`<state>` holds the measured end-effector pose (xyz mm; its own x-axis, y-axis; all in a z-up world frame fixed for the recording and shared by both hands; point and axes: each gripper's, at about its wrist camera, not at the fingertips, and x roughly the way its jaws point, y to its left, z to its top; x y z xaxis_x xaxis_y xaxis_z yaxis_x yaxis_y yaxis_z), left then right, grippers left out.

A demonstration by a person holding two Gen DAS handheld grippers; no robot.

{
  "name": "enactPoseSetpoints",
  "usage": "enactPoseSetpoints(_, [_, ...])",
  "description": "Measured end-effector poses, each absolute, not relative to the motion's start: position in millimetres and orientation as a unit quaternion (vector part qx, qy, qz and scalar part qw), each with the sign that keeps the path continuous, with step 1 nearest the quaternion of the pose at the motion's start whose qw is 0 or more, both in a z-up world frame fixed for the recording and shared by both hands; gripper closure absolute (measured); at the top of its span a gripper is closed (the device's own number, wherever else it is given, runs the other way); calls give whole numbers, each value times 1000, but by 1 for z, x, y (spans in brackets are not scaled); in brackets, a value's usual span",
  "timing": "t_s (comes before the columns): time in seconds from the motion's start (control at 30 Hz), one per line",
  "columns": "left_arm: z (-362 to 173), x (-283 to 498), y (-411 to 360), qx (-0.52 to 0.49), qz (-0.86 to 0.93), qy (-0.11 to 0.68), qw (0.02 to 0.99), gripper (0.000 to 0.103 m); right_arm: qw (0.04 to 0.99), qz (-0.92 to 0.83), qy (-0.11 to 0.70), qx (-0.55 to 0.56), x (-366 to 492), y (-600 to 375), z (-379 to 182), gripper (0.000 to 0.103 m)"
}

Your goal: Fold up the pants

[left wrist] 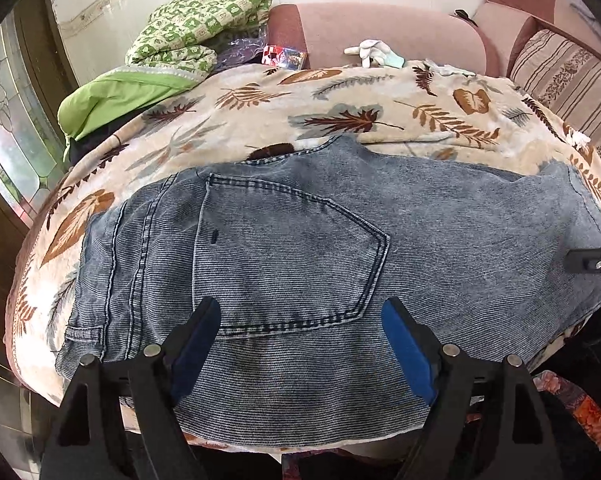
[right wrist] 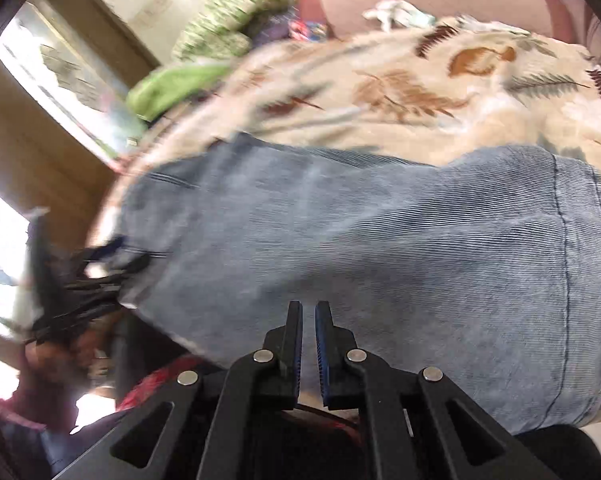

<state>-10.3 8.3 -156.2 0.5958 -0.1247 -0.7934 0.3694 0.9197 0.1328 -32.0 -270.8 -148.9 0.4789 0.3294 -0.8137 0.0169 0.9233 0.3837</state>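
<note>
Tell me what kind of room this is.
Most likely a home living room. The jeans lie on a leaf-print blanket, with a pink upholstered sofa behind it, a striped cushion, a heap of green bedding, and a leaded-glass window at the left.

Leaf-print blanket (left wrist: 260, 120) covering the supporting surface. Folded jeans (left wrist: 300, 248) lie flat on its near part, pocket up. Beyond the jeans: green bedding (left wrist: 112, 100) at far left, white glove (left wrist: 370, 50) at the far edge.
</note>
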Motion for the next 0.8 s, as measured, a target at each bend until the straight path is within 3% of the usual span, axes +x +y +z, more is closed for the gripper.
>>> enactPoseSetpoints(0.1, [-165, -5, 2, 150, -126, 449, 872, 20, 824, 72, 534, 176, -25, -268, -171, 93])
enactPoseSetpoints(0.8, [-184, -2, -10, 164, -104, 444, 875, 0, 826, 87, 489, 264, -31, -286, -186, 92])
